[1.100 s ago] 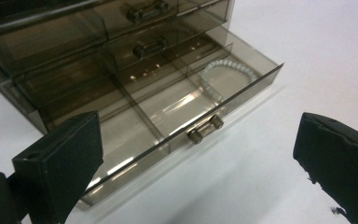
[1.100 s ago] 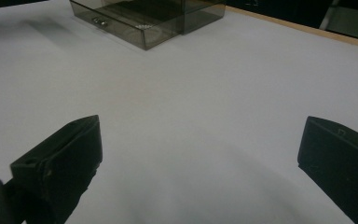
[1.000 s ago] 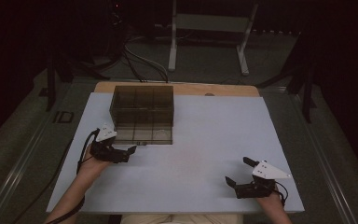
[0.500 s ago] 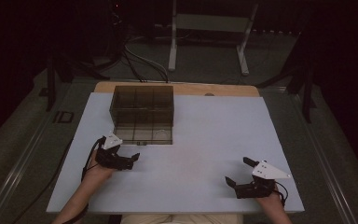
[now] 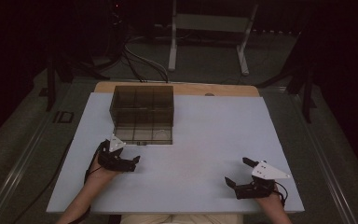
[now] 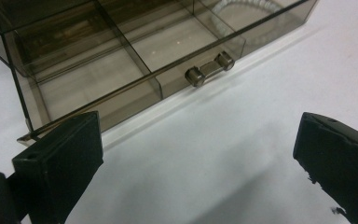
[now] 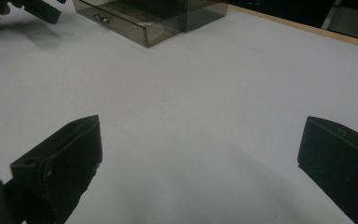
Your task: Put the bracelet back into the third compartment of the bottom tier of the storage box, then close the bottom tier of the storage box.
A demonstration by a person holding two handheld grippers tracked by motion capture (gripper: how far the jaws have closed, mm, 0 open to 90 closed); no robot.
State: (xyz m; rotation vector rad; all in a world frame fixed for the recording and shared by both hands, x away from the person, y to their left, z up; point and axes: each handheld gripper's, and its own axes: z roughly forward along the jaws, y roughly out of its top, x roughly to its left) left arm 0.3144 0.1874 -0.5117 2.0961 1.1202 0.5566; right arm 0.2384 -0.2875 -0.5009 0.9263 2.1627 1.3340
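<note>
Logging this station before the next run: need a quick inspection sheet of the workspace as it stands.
Surface: white table top, bare across the middle; wooden edge shows at the far side.
Job's things: smoked clear drawer box at far left; bottom drawer pulled out, divided into compartments, small metal handle on its front; something pale lies in one compartment, too unclear to name.
Clutter: nothing seen.
Grippers: left gripper just before the drawer, jaws open, empty; right gripper at near right, jaws open, empty.
Cables: black cable trails from the left gripper; cables on the floor behind.
Surroundings: dark room, metal stand beyond the table.
</note>
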